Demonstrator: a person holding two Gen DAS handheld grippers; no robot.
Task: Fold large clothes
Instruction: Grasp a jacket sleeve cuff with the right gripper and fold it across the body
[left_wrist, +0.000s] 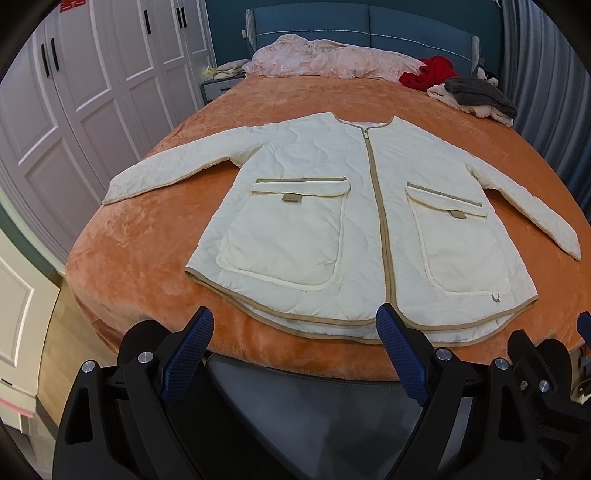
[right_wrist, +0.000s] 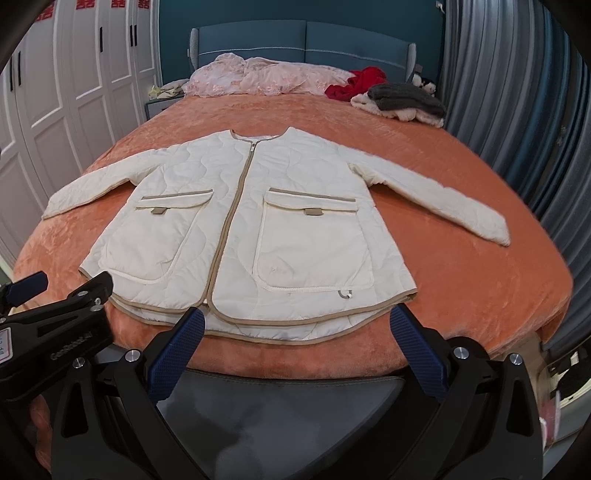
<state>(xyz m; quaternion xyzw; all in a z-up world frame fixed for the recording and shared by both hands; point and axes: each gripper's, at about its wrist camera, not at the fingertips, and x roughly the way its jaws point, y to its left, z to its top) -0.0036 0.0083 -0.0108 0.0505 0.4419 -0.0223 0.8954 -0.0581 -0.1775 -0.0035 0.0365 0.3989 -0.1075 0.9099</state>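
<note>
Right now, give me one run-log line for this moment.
stage: pre-fold | jacket: flat on bed, zipped, sleeves spread | left gripper: open, empty, near hem | right gripper: open, empty, near hem

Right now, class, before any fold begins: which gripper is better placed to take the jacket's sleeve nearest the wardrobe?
Left. The left gripper hovers open over the hem on the wardrobe side of the jacket; the right gripper sits further toward the curtain side. Neither touches cloth.

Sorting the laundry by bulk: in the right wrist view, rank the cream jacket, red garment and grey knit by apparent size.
1. Cream jacket, by far.
2–3. Grey knit and red garment look alike; both lie far off, so unranked.
</note>
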